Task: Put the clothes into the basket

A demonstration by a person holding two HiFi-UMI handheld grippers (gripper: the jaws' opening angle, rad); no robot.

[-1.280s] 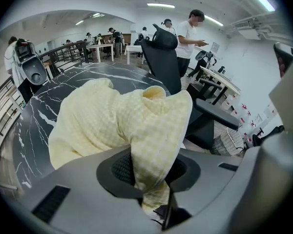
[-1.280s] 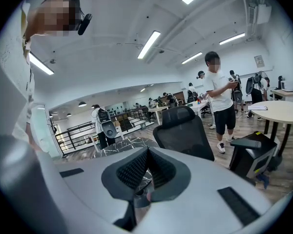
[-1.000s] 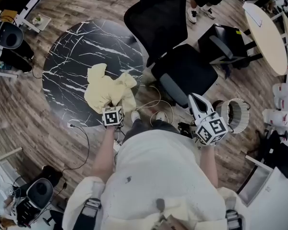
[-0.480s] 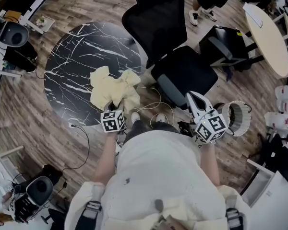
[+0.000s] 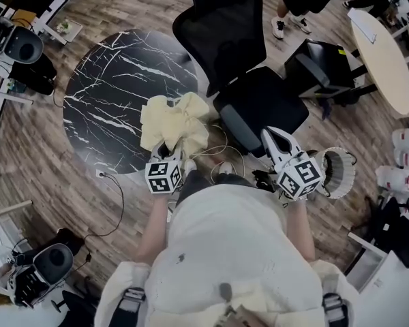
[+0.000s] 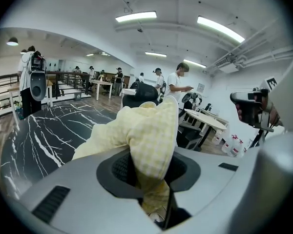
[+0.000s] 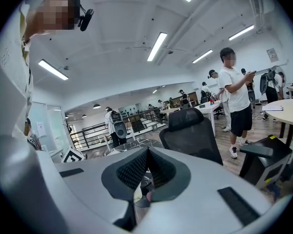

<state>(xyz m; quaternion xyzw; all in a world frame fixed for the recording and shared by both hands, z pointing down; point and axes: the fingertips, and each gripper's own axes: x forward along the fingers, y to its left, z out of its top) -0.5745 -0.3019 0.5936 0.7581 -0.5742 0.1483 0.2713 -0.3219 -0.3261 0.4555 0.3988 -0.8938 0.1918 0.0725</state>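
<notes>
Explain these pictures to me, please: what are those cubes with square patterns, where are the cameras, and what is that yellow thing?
No robot: a person holds a two-jaw tool in each hand; the patterned cubes belong to those tools. One picture comes from a camera on the person's head, looking down; the other two from cameras riding on the tools. The left gripper is clamped on a pale yellow garment, bunched by the edge of the round black marble table. The right gripper has its jaws together on nothing. The white basket for the clothes stands on the floor to the person's right.
</notes>
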